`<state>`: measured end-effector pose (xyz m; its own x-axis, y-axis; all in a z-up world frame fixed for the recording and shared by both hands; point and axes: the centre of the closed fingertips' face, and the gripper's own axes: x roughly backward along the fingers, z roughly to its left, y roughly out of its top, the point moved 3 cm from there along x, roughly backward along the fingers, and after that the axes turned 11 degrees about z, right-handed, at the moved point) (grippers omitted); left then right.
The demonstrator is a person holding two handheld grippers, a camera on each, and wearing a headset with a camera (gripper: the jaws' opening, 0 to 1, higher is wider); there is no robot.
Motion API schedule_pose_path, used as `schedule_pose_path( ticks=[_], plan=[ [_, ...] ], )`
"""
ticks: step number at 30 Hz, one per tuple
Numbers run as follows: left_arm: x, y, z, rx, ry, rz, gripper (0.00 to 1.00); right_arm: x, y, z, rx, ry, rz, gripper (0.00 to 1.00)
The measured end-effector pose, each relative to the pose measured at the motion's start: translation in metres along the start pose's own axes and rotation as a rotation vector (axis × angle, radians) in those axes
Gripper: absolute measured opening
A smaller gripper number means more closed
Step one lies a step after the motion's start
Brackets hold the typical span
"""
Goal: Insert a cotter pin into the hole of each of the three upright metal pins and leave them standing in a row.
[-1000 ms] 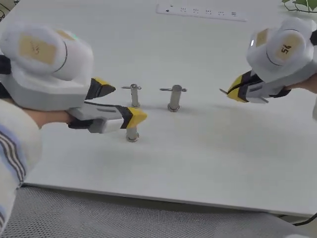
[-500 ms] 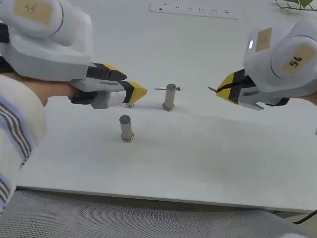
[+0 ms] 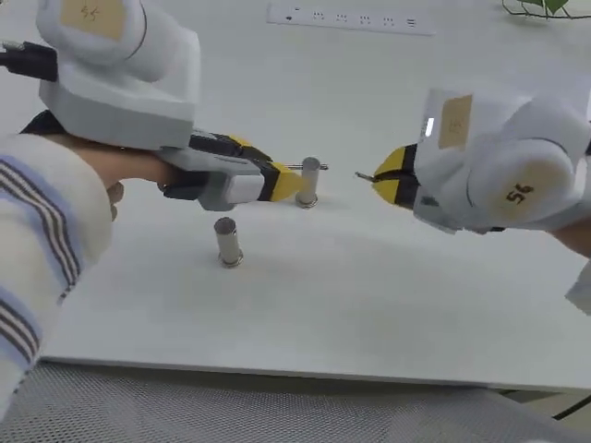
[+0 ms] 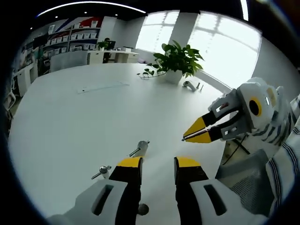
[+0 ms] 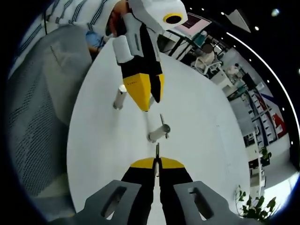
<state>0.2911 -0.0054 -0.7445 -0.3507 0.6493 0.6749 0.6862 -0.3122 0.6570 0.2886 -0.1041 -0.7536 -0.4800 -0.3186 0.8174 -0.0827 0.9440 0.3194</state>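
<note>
Two metal pins, the fitted pin (image 3: pixel 309 181) and its neighbour (image 4: pixel 104 171), hold cotters; the bare pin (image 3: pixel 227 242) stands apart. Left gripper (image 3: pixel 277 169) gapes empty, while right gripper (image 3: pixel 388 181) pinches a loose cotter pin (image 3: pixel 364 174).

In front of the bare pin (image 3: pixel 228 242) and to its right, the surface (image 3: pixel 369 305) lies open. Just behind it the left hand-held gripper (image 3: pixel 282 177) reaches across, jaws apart, its tips against a second pin (image 3: pixel 310 172). Farther right the right hand-held gripper (image 3: pixel 383 182), clamped on a cotter pin (image 3: pixel 364 174), narrows that gap. A power strip (image 3: pixel 351 18) lies far behind.
</note>
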Motion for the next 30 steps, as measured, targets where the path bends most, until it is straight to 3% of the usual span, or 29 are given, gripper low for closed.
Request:
schedule_pose_path(
  ticks=[12,20,30],
  plan=[
    [-0.018,-0.001,-0.027,0.041,-0.115,0.010,0.20,0.004,0.005,0.016,-0.009,-0.044,0.010,0.02],
    [-0.024,-0.001,-0.032,0.054,-0.161,0.013,0.16,0.007,0.010,0.015,-0.015,-0.064,0.005,0.02],
    [-0.027,-0.002,-0.034,0.076,-0.184,0.010,0.10,0.005,0.015,0.016,0.009,-0.067,0.002,0.02]
  ],
)
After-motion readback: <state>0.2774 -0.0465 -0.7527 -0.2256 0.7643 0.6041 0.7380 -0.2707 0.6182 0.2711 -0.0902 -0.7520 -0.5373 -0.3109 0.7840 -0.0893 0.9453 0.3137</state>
